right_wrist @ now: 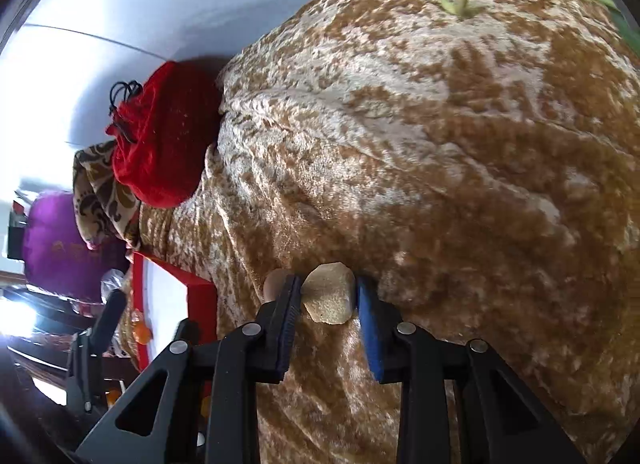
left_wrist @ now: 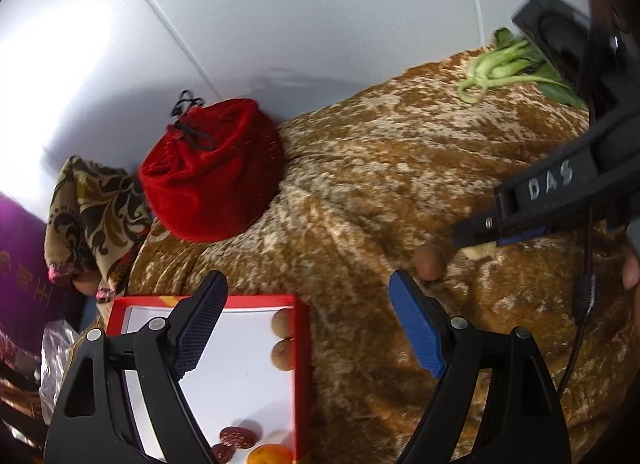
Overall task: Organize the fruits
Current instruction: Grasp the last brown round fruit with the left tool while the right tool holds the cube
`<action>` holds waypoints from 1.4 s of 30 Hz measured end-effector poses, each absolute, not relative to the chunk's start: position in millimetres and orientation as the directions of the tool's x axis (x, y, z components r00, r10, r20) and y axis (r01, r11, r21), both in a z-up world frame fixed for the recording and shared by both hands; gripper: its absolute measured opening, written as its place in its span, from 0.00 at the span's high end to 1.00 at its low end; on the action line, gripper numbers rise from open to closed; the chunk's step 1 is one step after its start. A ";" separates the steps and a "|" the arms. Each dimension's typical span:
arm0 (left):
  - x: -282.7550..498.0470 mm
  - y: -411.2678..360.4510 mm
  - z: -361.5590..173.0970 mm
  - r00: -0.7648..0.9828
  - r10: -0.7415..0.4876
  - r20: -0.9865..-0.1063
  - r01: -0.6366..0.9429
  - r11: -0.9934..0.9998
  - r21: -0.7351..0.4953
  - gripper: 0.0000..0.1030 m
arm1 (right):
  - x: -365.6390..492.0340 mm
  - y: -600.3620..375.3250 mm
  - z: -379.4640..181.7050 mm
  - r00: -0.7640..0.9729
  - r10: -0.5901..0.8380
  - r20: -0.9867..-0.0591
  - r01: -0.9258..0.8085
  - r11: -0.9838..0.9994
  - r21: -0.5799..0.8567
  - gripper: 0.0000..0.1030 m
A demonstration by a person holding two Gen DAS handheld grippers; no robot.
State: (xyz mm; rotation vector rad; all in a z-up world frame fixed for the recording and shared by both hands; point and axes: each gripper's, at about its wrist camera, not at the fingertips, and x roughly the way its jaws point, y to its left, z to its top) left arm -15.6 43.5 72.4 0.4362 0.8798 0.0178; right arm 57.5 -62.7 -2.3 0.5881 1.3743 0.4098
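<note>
My right tool (right_wrist: 328, 296) pinched a pale tan chunk (right_wrist: 328, 292) lying on the brown velvet surface (right_wrist: 440, 144), a round brown fruit (right_wrist: 276, 282) just beside it. My left tool (left_wrist: 308, 304) stood spread above the red-rimmed box (left_wrist: 302, 364) holding fruits.

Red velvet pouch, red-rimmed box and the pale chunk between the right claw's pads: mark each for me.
Red velvet pouch (left_wrist: 208, 180): left wrist view, middle of its velvet body.
Red-rimmed box (left_wrist: 303, 364): left wrist view, right-hand rim.
Pale chunk (right_wrist: 329, 293): right wrist view, centre of its top face.
</note>
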 end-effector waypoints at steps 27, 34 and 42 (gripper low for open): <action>21.1 19.9 26.7 0.490 -0.055 -0.870 0.276 0.957 0.095 0.64 | 55.7 -135.2 2.6 0.187 0.604 -0.775 0.120 0.769 0.628 0.71; 18.2 17.1 26.6 0.487 -0.072 -0.870 0.289 0.954 0.083 0.79 | 54.1 -132.2 2.5 0.185 0.605 -0.774 0.117 0.768 0.629 0.71; 7.9 25.9 46.8 0.524 -0.088 -0.847 0.269 0.961 0.067 0.79 | 54.4 -126.6 12.7 0.202 0.626 -0.753 0.087 0.754 0.651 0.71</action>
